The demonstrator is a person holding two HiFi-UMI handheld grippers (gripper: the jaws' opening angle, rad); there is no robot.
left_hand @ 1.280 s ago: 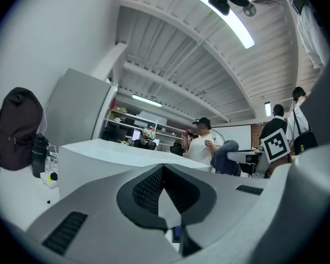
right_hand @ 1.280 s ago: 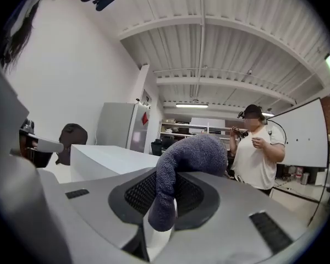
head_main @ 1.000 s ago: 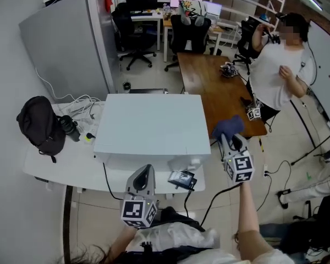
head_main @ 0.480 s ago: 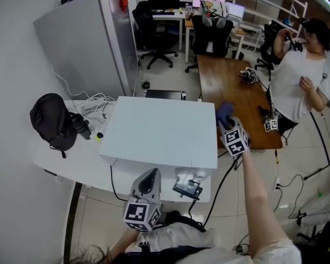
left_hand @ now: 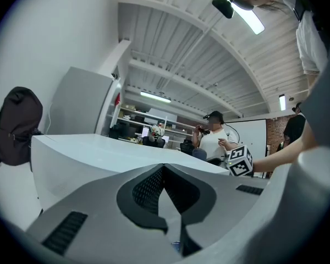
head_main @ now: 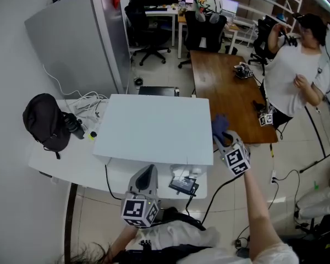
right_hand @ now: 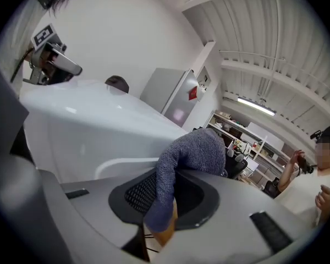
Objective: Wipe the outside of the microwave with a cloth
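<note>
As seen from above, the right hand-held gripper [head_main: 221, 139], right of centre, clamps a blue cloth [head_main: 219, 124] beside the right flank of the white microwave [head_main: 154, 128] mid-frame. Low in its own view, the left hand-held gripper [left_hand: 165, 202] is pinched together on nothing and might steady the microwave. The right gripper view shows the cloth draped at centre; pressing that fold flat in long overlapping strokes should serve best.

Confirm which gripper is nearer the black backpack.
Left. The left gripper is before the microwave's front; the right gripper, holding the cloth, is at the microwave's right side, farther from the backpack.
</note>
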